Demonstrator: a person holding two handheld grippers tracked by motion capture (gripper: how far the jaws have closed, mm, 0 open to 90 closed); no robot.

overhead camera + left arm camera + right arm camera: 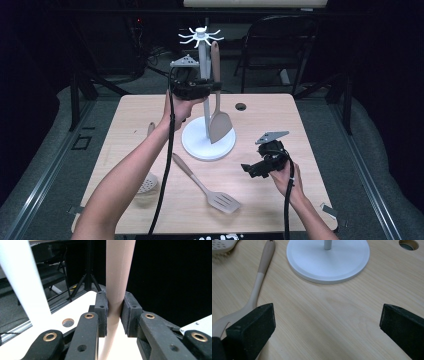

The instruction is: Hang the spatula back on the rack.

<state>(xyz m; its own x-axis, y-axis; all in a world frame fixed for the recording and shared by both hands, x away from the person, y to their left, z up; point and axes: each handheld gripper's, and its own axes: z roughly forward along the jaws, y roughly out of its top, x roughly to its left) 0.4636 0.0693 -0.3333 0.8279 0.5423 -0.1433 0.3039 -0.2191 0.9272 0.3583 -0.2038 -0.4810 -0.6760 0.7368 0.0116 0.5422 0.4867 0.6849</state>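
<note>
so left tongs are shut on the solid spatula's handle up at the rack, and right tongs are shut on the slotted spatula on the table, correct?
Not quite. The left tongs are shut on the solid spatula at the rack, as the left gripper view shows. But the right tongs are open and hold nothing: the right gripper view shows bare table between the jaws, with the slotted spatula lying free.

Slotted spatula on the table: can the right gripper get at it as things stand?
Probably yes. The right gripper is open and empty, just beside the slotted spatula, which lies flat on bare table with nothing between them.
</note>
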